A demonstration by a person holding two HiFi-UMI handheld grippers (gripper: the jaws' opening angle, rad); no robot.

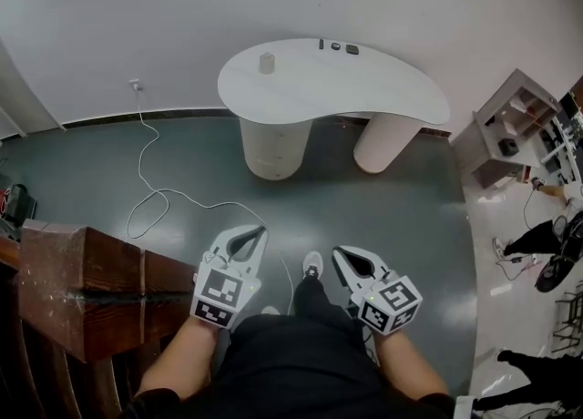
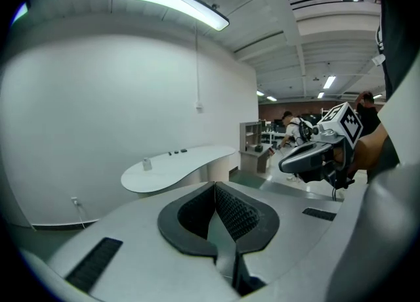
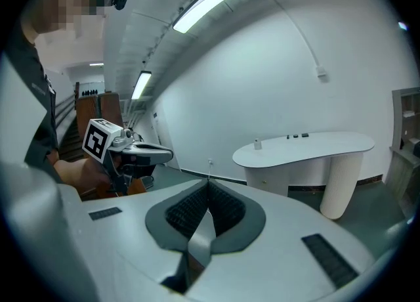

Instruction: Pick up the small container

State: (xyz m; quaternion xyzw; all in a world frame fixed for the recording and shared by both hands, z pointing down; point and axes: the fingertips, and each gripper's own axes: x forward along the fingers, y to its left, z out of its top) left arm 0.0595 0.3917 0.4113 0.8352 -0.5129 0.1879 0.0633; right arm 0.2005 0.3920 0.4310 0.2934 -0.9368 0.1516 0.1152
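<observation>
The small container (image 1: 267, 63) is a pale, short cylinder standing near the left end of a white curved table (image 1: 364, 89), far ahead of me. It also shows in the left gripper view as the container (image 2: 146, 163) and in the right gripper view as the container (image 3: 258, 144). My left gripper (image 1: 261, 229) is held low in front of my body, shut with nothing between its tips (image 2: 214, 186). My right gripper (image 1: 338, 251) hangs beside it, also shut and empty (image 3: 209, 182). Both are several steps short of the table.
Three small dark items (image 1: 336, 45) lie at the table's far edge. A white cable (image 1: 150, 189) runs across the grey floor from a wall socket (image 1: 135, 85). A brown wooden block (image 1: 82, 290) stands at my left. A white shelf unit (image 1: 510, 126) and people (image 1: 547, 244) are at the right.
</observation>
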